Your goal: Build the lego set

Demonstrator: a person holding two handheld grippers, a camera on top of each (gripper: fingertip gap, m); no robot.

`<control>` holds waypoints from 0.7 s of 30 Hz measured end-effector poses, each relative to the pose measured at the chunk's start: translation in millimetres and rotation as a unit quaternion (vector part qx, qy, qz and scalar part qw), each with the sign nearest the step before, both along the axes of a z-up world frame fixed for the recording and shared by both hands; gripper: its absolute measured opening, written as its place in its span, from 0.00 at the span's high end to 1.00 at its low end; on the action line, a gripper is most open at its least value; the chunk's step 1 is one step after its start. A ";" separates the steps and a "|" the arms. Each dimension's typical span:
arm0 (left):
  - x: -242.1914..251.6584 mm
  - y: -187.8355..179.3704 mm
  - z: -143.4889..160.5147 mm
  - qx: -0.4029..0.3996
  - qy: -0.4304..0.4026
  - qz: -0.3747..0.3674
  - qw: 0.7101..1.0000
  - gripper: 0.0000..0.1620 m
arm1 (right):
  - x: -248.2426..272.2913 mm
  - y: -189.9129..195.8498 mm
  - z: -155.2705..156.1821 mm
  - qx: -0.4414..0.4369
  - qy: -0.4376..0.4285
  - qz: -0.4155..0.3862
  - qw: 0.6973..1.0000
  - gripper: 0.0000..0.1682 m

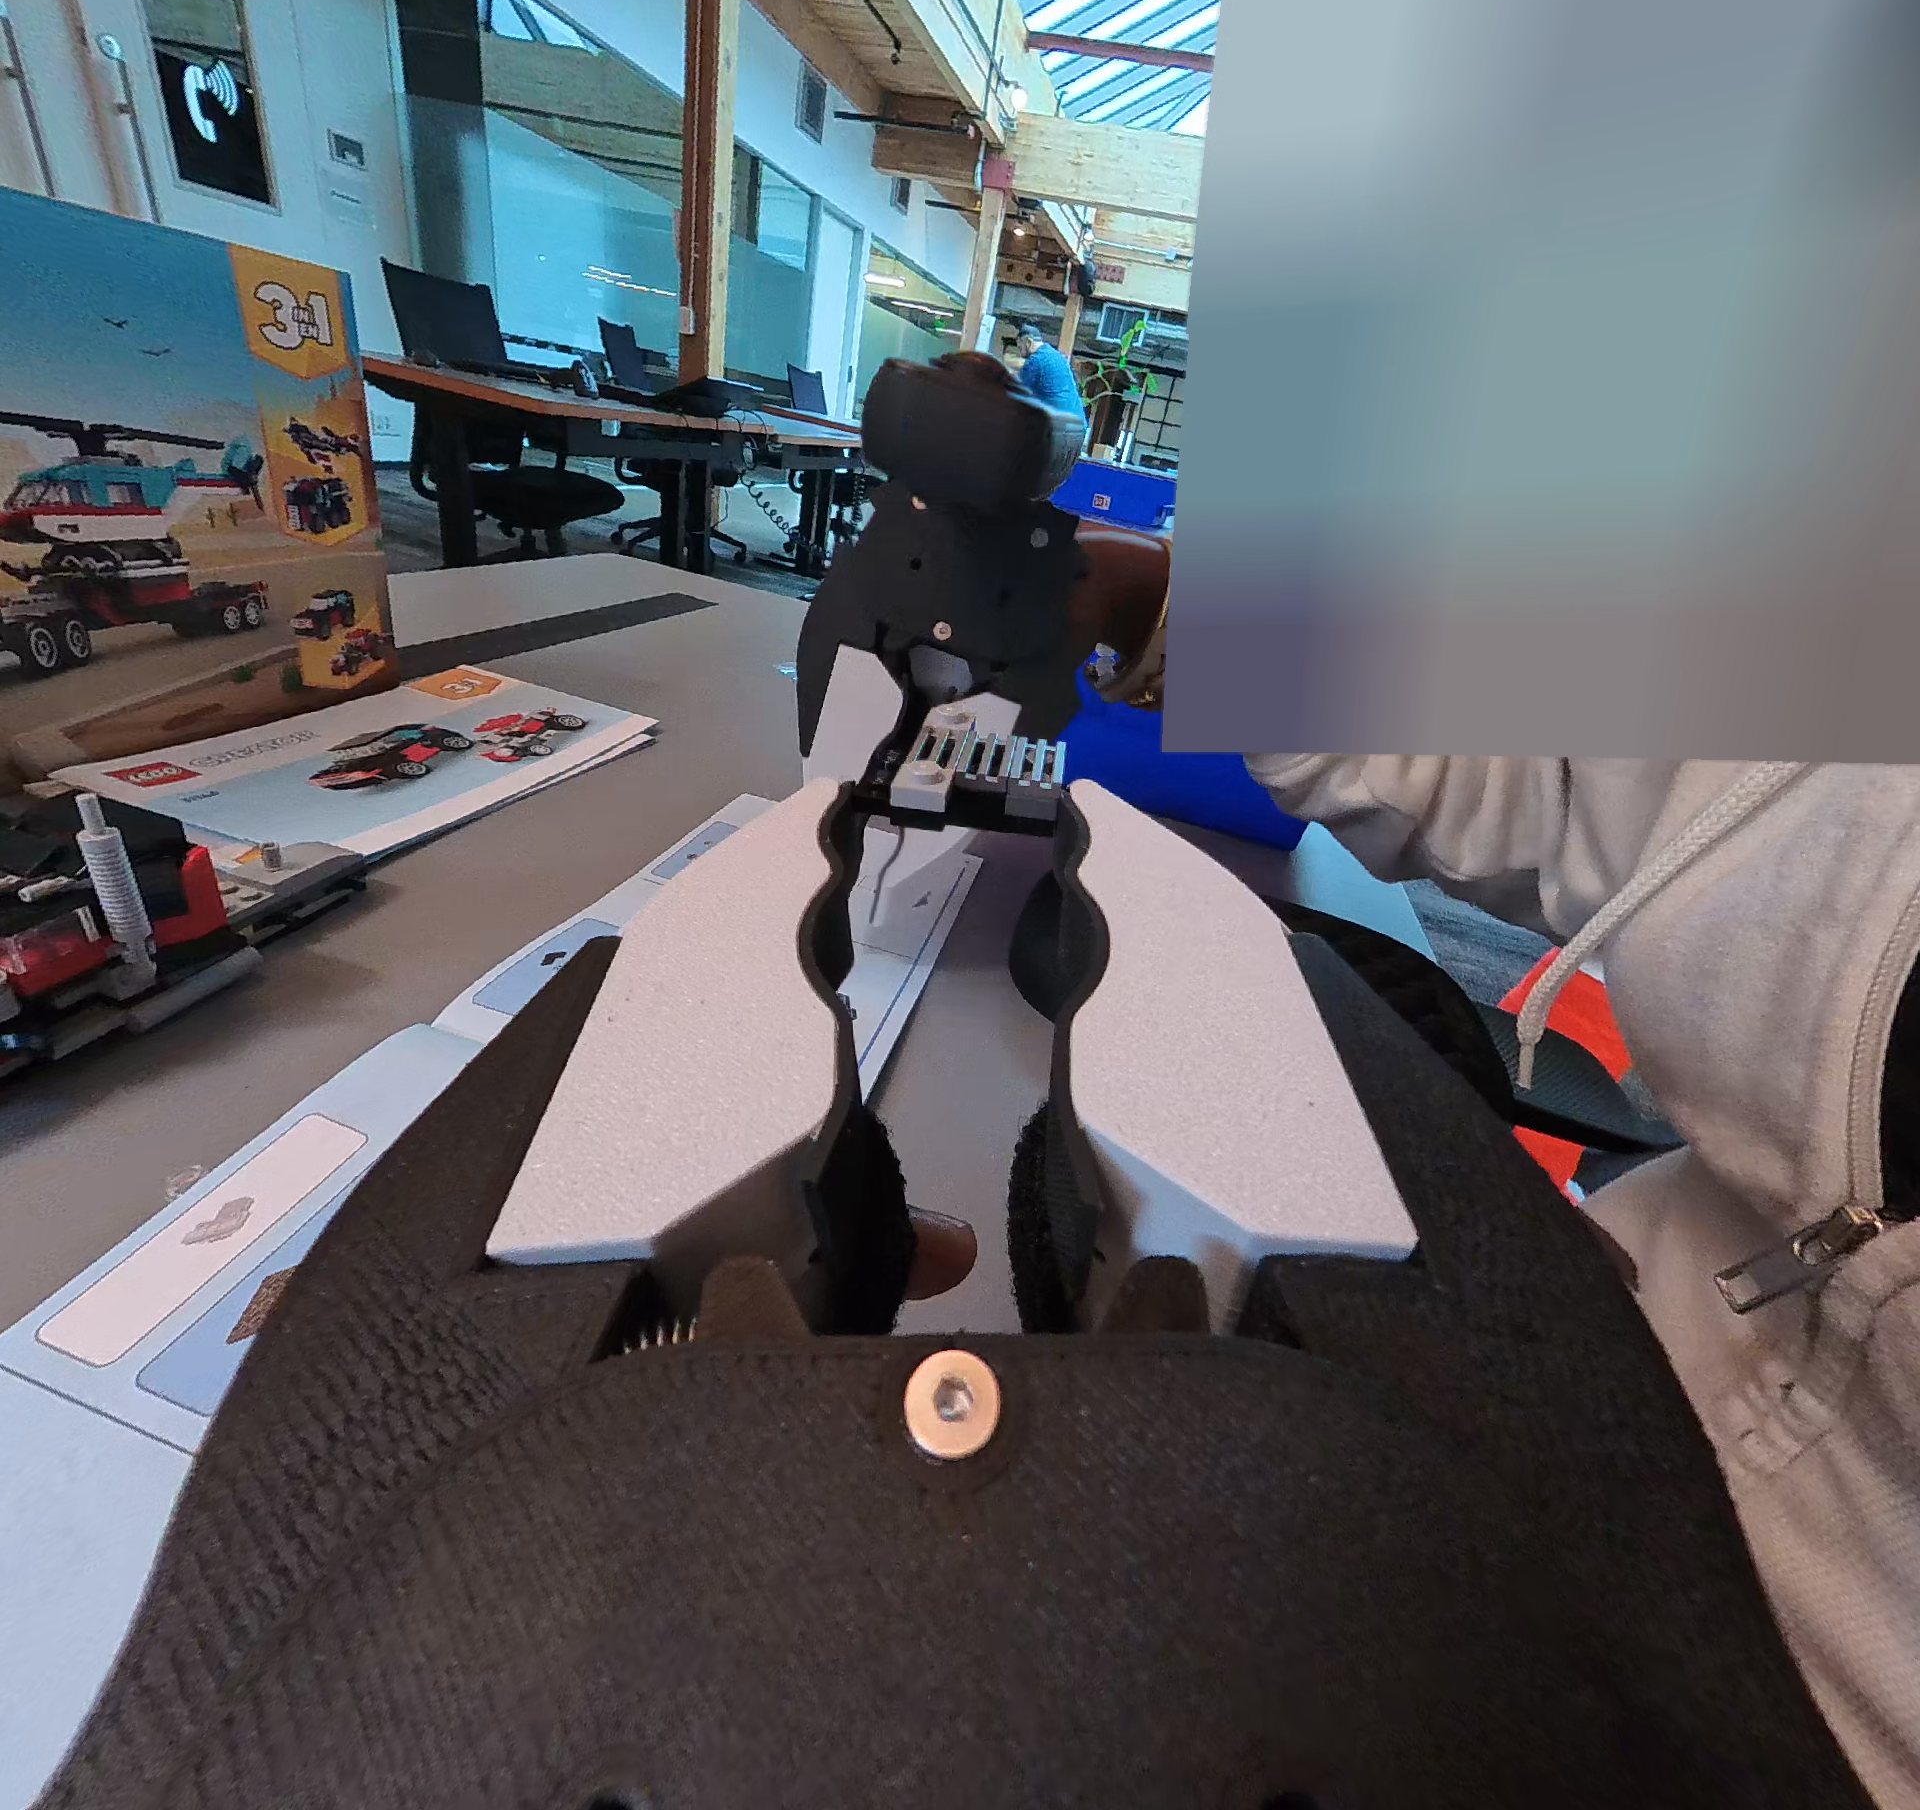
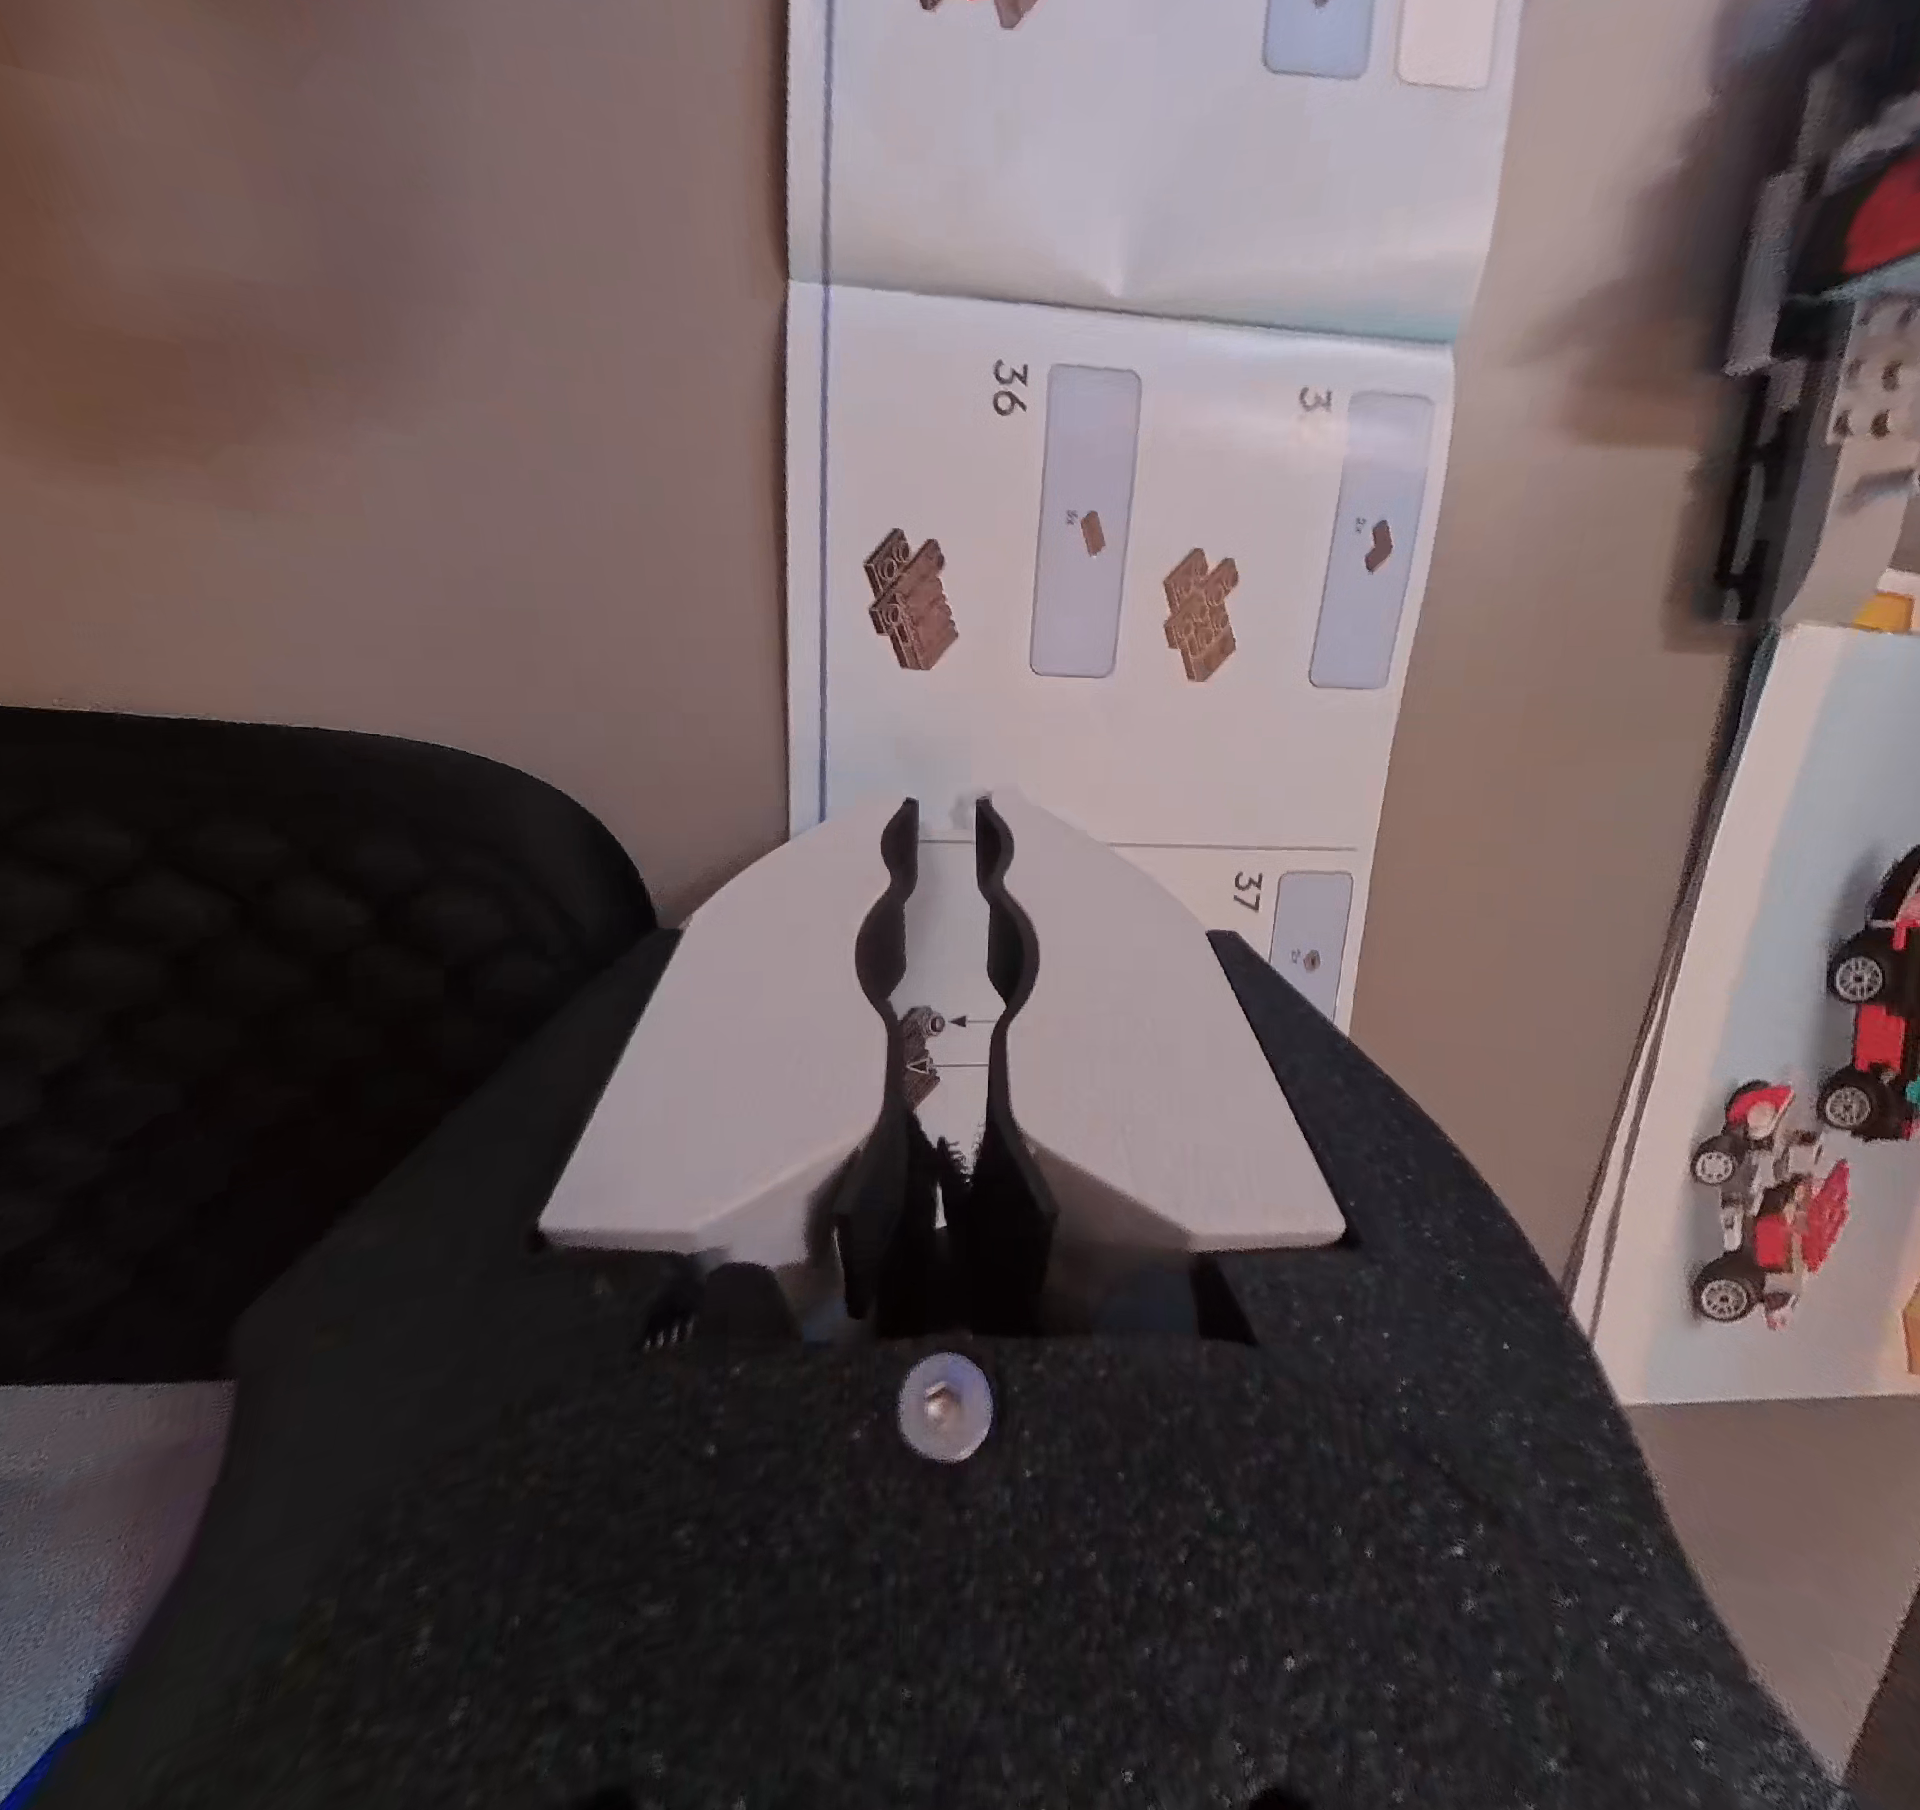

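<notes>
Clamped between the tips of the left gripper (image 1: 954, 804), at the centre of the left wrist view, sits a small grey-and-black lego assembly (image 1: 982, 771) with a grille-like top, held clear of the table (image 1: 499, 887). Just beyond it, slightly higher in the frame, the right gripper (image 1: 961, 555) points down toward the piece; its tips seem to come close to the assembly, though contact is hard to judge from this angle. In the right wrist view the right gripper (image 2: 948, 806) shows only a narrow slit between its jaws, with nothing visibly gripped there. Below both tools an open instruction booklet (image 2: 1122, 472) lies flat on the table, occupying the upper middle of the right wrist view. At the left edge of the left wrist view stands a partly built red, black and grey lego vehicle (image 1: 114, 919), with a second closed booklet (image 1: 364, 763) behind it and the set's box (image 1: 187, 472) upright in the upper left. A person's grey hooded sleeve (image 1: 1714, 1085) fills the right side.
</notes>
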State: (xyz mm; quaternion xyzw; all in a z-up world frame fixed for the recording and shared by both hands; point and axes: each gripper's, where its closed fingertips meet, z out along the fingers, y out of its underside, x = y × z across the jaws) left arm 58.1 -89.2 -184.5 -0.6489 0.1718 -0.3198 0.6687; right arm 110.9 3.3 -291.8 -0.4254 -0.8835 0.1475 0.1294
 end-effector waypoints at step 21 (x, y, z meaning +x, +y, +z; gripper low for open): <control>-0.5 0.8 -1.1 -0.004 -0.002 0.000 1.000 0.78 | -8.0 6.5 -13.7 -0.072 0.094 -0.057 0.991 0.97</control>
